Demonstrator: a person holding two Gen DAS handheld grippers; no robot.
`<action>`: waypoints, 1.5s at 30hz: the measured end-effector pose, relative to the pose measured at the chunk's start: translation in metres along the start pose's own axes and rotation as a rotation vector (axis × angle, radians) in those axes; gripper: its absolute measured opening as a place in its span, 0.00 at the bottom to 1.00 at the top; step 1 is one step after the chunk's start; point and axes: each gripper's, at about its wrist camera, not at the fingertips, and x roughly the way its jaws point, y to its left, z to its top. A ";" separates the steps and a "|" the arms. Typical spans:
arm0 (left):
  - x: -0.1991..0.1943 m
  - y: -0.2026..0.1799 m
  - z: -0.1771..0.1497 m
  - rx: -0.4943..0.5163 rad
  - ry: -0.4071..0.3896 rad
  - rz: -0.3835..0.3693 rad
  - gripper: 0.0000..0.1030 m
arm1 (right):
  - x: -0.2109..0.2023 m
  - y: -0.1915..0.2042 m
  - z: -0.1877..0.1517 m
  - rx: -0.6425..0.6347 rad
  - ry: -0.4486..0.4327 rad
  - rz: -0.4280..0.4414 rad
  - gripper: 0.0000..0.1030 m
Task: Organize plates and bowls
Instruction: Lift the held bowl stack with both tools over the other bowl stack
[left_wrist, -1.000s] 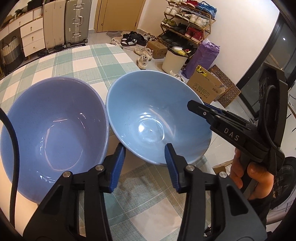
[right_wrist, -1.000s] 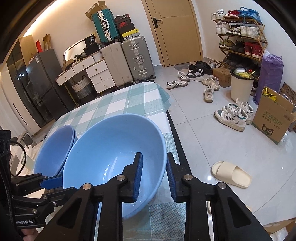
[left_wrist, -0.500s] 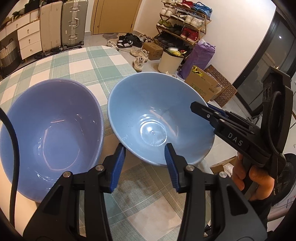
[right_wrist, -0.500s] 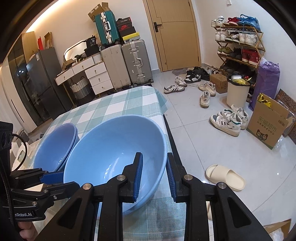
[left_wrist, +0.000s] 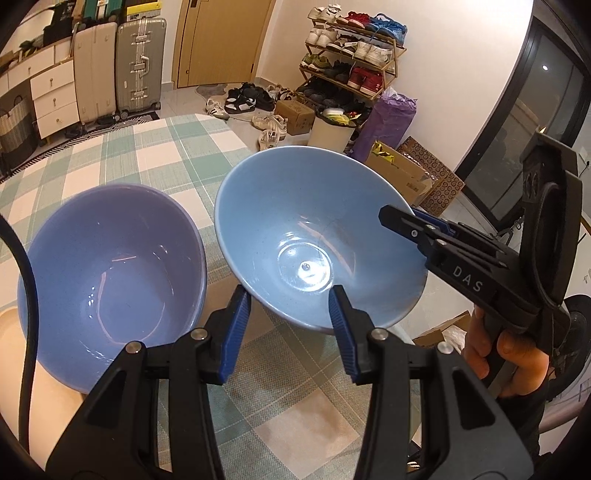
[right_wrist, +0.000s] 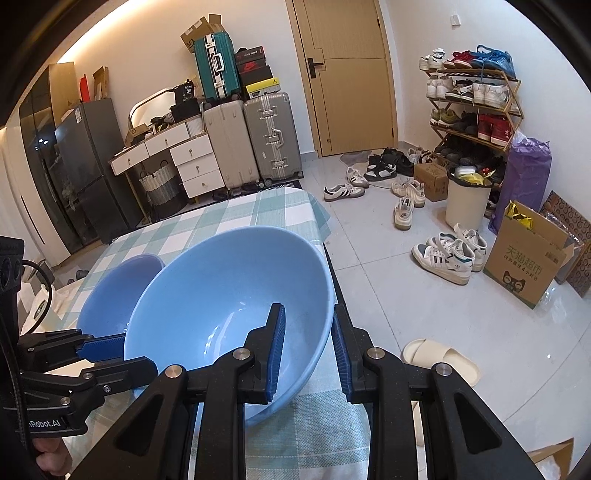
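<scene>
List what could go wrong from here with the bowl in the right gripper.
1. The right gripper pinches only the rim of the light blue bowl, which is tilted; it might slip or swing.
2. The purple-blue bowl sits close beside it, so a sideways move may knock rims.
3. The table edge is near; a dropped bowl could reach the floor.

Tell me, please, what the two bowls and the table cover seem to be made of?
Light blue bowl: probably glazed ceramic, glossy, with sharp light reflections inside. Periwinkle bowl: the same look, smooth shiny glaze. Checked tablecloth: a matte woven material, fabric or vinyl; fine ribbed texture shows.
</scene>
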 end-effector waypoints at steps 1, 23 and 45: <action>-0.003 -0.001 0.000 0.003 -0.005 0.002 0.39 | -0.002 0.001 0.001 0.000 -0.002 0.002 0.25; -0.097 0.017 0.000 0.001 -0.169 0.061 0.39 | -0.043 0.059 0.032 -0.089 -0.099 0.068 0.25; -0.158 0.058 -0.018 -0.049 -0.251 0.205 0.40 | -0.016 0.134 0.047 -0.178 -0.075 0.171 0.25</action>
